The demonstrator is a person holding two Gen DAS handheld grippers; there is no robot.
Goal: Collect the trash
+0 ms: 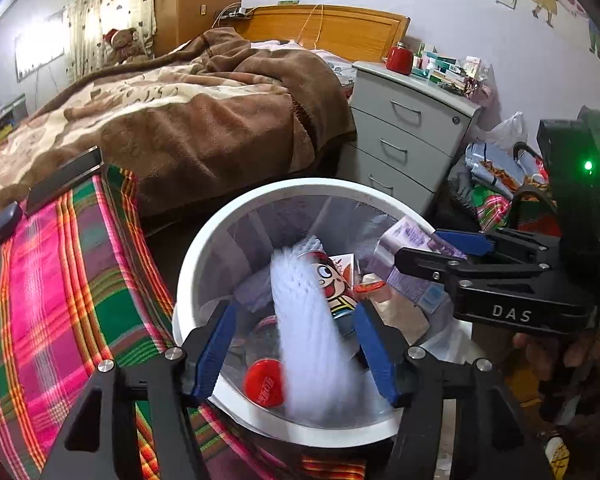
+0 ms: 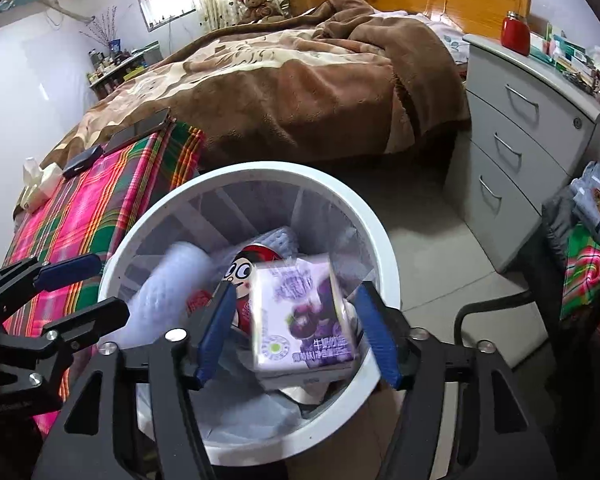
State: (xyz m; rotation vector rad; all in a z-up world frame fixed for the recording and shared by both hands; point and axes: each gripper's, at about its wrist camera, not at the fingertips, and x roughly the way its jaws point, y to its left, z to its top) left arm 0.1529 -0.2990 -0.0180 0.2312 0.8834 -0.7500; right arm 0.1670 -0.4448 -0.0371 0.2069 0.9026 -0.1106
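With both your left gripper (image 1: 296, 350) and right gripper (image 2: 296, 334) standing jaws apart over the white bin (image 2: 384, 240), the blurred white wad (image 1: 312, 328) and purple carton (image 2: 304, 320) could clip its rim and spill to the floor

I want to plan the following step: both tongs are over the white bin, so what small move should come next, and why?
Probably lift both tongs away. The left tongs and right tongs are open, and the blurred white tissue and purple milk carton seem already released above the white bin.
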